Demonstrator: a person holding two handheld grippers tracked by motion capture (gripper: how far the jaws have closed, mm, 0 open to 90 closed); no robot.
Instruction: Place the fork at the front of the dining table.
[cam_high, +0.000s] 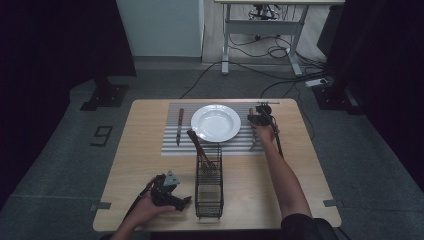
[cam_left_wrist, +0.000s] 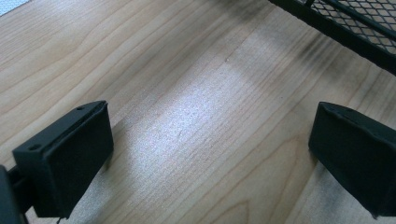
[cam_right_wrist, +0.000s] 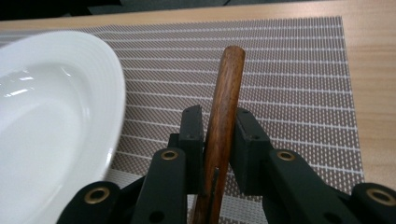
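Right gripper (cam_right_wrist: 219, 140), jaws clamped on wooden-handled utensil (cam_right_wrist: 224, 116), probably fork, over placemat (cam_right_wrist: 299, 70) just right of plate (cam_high: 216, 122), near tabletop's far edge. Knife (cam_high: 179, 126) already left of plate. Caddy (cam_high: 208, 185) holds more utensils. Left gripper (cam_left_wrist: 210, 154) idle, jaws wide, near front edge.

Dim overall in the high view; black at left and right edges. Soft glare patch mid-frame on the wooden tabletop (cam_left_wrist: 196, 126) in the left gripper view. Bright highlights on the white plate (cam_right_wrist: 51, 121). Slightly soft close up.
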